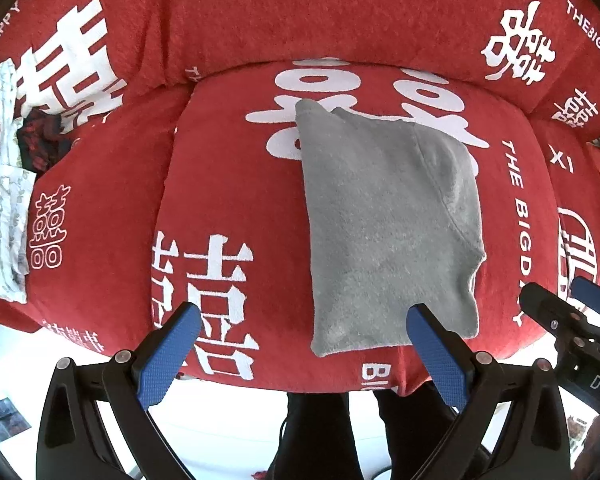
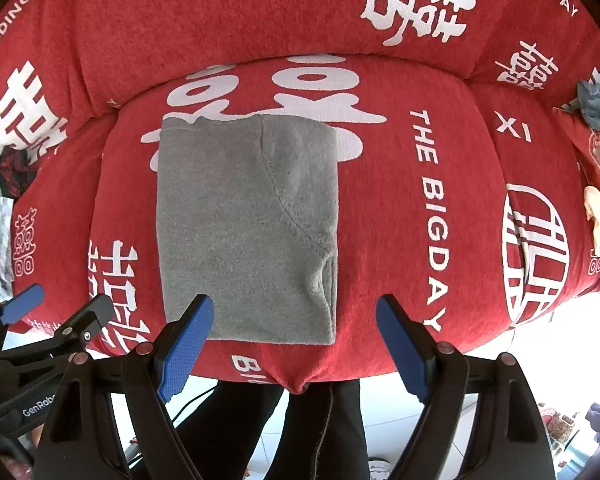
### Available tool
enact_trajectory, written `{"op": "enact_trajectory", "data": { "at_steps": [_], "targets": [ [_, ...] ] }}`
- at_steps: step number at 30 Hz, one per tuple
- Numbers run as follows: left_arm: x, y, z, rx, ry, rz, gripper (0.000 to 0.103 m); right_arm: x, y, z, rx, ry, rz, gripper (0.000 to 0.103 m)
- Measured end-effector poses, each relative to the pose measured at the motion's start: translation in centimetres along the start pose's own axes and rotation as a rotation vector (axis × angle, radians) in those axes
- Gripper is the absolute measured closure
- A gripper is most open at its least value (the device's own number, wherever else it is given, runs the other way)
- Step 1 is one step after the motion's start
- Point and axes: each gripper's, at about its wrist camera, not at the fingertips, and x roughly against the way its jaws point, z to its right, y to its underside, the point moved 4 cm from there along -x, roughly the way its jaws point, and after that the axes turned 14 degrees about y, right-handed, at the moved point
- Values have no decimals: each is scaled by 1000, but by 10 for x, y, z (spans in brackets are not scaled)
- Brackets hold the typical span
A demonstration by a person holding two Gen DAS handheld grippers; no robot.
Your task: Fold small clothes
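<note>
Ahead on red sofa cushion point(image 2: 380, 240): grey folded garment point(image 2: 244, 220), long axis running away from both grippers. Nearer, right gripper point(image 2: 296, 316), jaws wide, empty, at near hem. Left gripper point(image 1: 304, 328) wide too, empty.

Your grey fleece garment point(image 1: 388, 224) point(image 2: 244, 224): folded into a flat rectangle, seam curving across top layer, lying mid-cushion on red cover
</note>
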Motion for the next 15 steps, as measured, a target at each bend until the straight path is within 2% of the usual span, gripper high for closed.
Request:
{"op": "enact_trajectory", "data": {
  "at_steps": [7, 15],
  "targets": [
    [-1, 0, -1, 11, -2, 5, 0, 0, 1, 0, -2, 1, 0, 17],
    [3, 0, 3, -33, -10, 22, 0, 1, -1, -5, 14, 4, 9, 17]
  ]
}}
